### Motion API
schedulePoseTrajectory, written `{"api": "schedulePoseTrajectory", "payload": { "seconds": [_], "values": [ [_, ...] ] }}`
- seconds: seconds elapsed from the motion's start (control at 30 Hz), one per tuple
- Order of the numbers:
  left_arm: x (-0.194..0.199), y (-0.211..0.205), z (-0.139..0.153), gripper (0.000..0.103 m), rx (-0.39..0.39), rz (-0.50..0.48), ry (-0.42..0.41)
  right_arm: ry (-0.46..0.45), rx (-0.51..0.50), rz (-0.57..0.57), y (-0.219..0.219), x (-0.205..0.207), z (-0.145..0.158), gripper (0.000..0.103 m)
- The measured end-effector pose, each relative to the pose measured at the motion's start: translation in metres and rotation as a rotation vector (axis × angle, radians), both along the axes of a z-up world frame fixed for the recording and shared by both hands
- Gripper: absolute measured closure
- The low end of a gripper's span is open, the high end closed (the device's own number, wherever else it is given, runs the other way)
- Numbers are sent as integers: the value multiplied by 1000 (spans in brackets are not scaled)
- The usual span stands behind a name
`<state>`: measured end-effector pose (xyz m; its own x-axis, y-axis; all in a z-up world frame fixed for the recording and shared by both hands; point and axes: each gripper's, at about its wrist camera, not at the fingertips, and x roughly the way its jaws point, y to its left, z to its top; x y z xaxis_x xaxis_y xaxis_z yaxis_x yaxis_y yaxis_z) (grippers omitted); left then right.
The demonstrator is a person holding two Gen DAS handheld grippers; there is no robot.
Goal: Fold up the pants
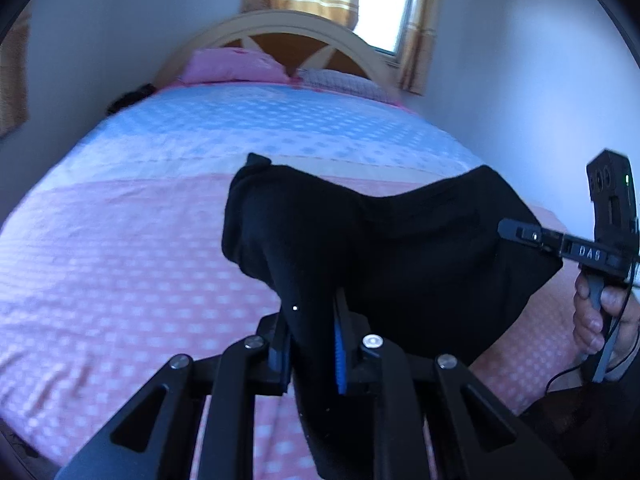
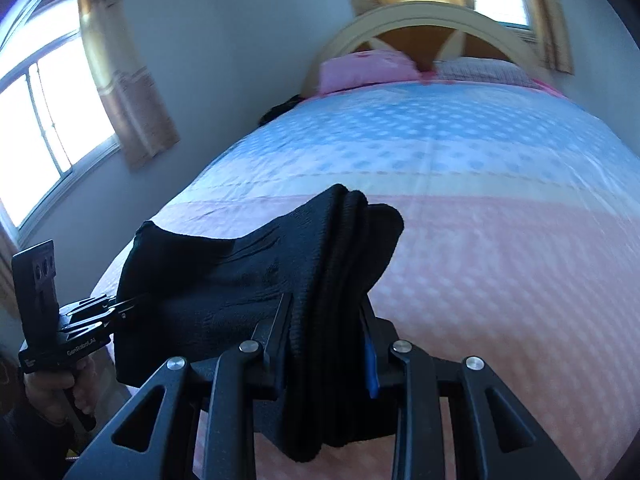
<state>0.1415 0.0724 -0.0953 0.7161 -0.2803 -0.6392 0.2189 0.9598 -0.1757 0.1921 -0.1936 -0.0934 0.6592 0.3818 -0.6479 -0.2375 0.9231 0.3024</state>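
Black pants hang in the air above the bed, stretched between both grippers. My left gripper is shut on one bunched end of the cloth, which spills forward over its fingers. At the right of the left wrist view, the right gripper bites the other end, with a hand on its grip. In the right wrist view the pants sag between the tools; my right gripper is shut on a thick fold of fabric, and the left gripper pinches the far end at the left.
A bed with a pink and blue checked cover fills the view below. Pink pillows lie against an arched headboard. Curtained windows stand at the left and behind the headboard. A dark item sits at the bed's far left edge.
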Motion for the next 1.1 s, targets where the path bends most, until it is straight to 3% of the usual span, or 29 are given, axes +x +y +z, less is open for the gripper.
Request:
{"api": "schedulePoseTrajectory", "payload": {
  "seconds": [0.27, 0.5, 1.1],
  "values": [
    [-13, 54, -4, 87, 26, 108, -9, 5, -11, 112, 72, 38, -5, 74],
    [-19, 93, -16, 87, -3, 172, -8, 20, -21, 167, 117, 70, -13, 74],
    [-12, 134, -46, 88, -53, 253, 19, 78, -39, 195, 170, 117, -53, 75]
  ]
}}
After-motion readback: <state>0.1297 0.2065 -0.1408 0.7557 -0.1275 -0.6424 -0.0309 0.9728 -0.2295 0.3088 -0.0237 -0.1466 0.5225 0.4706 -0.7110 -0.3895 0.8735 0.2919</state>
